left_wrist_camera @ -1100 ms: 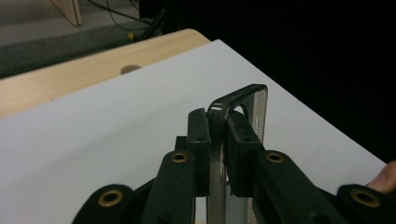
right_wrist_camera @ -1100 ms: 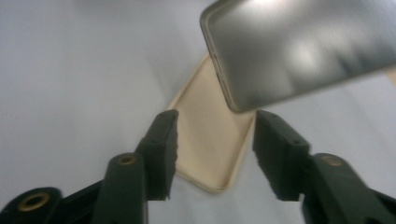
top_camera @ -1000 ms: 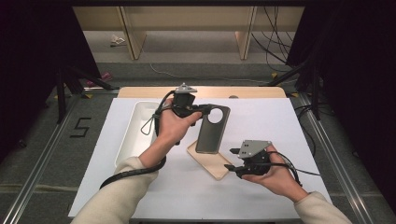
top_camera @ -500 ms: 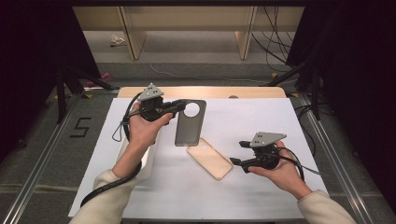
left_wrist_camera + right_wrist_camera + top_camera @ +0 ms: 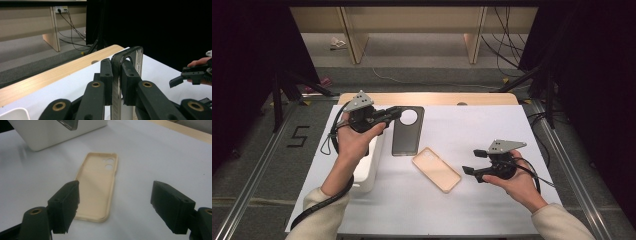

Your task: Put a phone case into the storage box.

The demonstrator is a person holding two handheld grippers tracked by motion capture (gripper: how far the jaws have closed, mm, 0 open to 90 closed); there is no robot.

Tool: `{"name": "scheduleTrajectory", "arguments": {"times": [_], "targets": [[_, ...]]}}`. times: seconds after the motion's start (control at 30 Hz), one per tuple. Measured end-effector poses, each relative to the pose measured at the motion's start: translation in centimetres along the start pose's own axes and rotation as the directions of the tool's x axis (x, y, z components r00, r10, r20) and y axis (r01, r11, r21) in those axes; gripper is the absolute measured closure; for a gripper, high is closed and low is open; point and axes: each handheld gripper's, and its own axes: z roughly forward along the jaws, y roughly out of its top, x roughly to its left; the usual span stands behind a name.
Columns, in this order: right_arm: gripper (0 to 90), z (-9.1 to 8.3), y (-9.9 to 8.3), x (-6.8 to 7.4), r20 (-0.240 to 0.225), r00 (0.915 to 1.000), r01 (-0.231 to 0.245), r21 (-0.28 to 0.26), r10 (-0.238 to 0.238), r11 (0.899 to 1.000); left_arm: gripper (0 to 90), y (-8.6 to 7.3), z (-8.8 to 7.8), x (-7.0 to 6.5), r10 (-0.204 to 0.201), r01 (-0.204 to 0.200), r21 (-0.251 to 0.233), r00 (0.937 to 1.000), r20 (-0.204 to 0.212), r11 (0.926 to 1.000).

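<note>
A dark grey phone case (image 5: 407, 134) with a round camera hole hangs above the table, gripped by its edge. My left gripper (image 5: 394, 114) is shut on it; in the left gripper view the jaws (image 5: 116, 80) pinch the case's rim (image 5: 130, 56). A beige phone case (image 5: 437, 169) lies open side up on the white table top. My right gripper (image 5: 473, 161) stands just right of it, open, and its jaws have just been opening with nothing between them. In the right gripper view the beige case (image 5: 98, 185) lies ahead of the wide jaws (image 5: 117, 205).
A white tray (image 5: 368, 167) sits under my left forearm at the table's left; its wall (image 5: 60, 132) shows in the right gripper view. A wooden strip (image 5: 437, 98) runs along the table's far edge. Metal rails flank the table on both sides.
My left gripper has carried the dark case to the left, away from above the beige case. The right gripper has opened its jaws and drawn back a little to the right of the beige case.
</note>
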Motion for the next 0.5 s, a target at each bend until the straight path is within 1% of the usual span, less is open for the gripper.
{"name": "scheduleTrajectory", "arguments": {"times": [0.13,0.2,0.37,0.5], "targets": [[22.8,-0.4,-0.1,-0.1,-0.004,0.9997,-0.023,-0.026,0.023,0.999,80.8,0.4,-0.5,0.1,0.008,-0.008,-0.012,1.0,-0.002,0.9999],[22.8,-0.6,-0.2,-0.2,-0.004,0.9995,-0.033,-0.031,0.033,0.999,80.8,0.5,-0.7,0.2,0.008,-0.008,-0.018,1.0,-0.001,0.9998],[22.9,-0.7,-0.3,-0.2,0.005,0.9993,-0.036,-0.035,0.037,0.999,80.8,0.9,-1.2,0.4,0.027,-0.027,-0.021,0.9996,-0.013,0.9994],[22.8,-0.8,-0.4,-0.3,0.007,0.999,-0.043,-0.038,0.043,0.998,80.7,1.2,-1.7,0.8,0.038,-0.038,-0.029,0.9992,-0.013,0.9989]]}}
